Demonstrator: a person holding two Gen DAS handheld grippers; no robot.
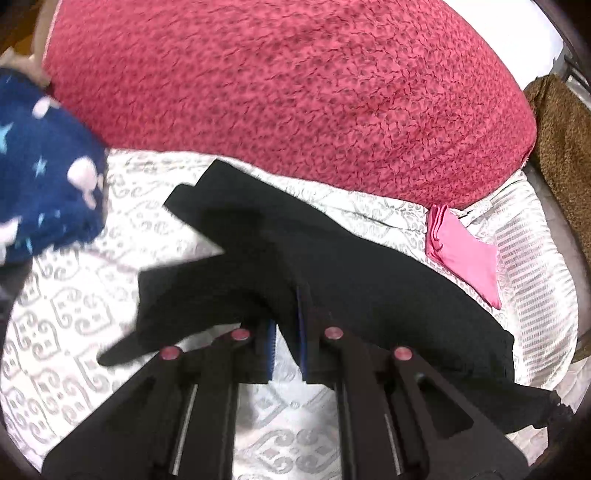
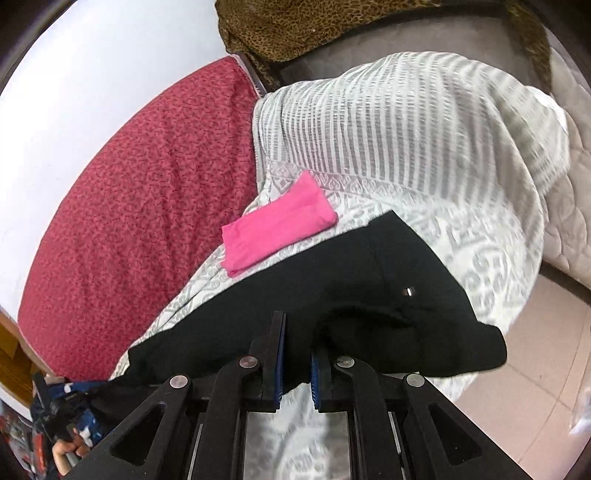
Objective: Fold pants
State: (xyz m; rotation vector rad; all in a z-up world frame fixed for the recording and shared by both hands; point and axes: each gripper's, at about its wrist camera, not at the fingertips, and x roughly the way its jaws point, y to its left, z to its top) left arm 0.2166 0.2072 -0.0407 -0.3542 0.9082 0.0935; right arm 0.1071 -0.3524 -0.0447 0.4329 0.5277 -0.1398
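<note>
Black pants lie across a white patterned bed sheet, the legs toward the left, the waist toward the right. My left gripper is shut on a fold of the pants' near edge and lifts it off the sheet. In the right wrist view the pants' waist end, with a small metal button, hangs over the bed's edge. My right gripper is shut on the near edge of the pants there.
A red textured blanket covers the far side of the bed. A folded pink cloth lies by the pants, also in the right wrist view. A blue star-print garment sits at left. Leopard-print fabric and tiled floor lie beyond.
</note>
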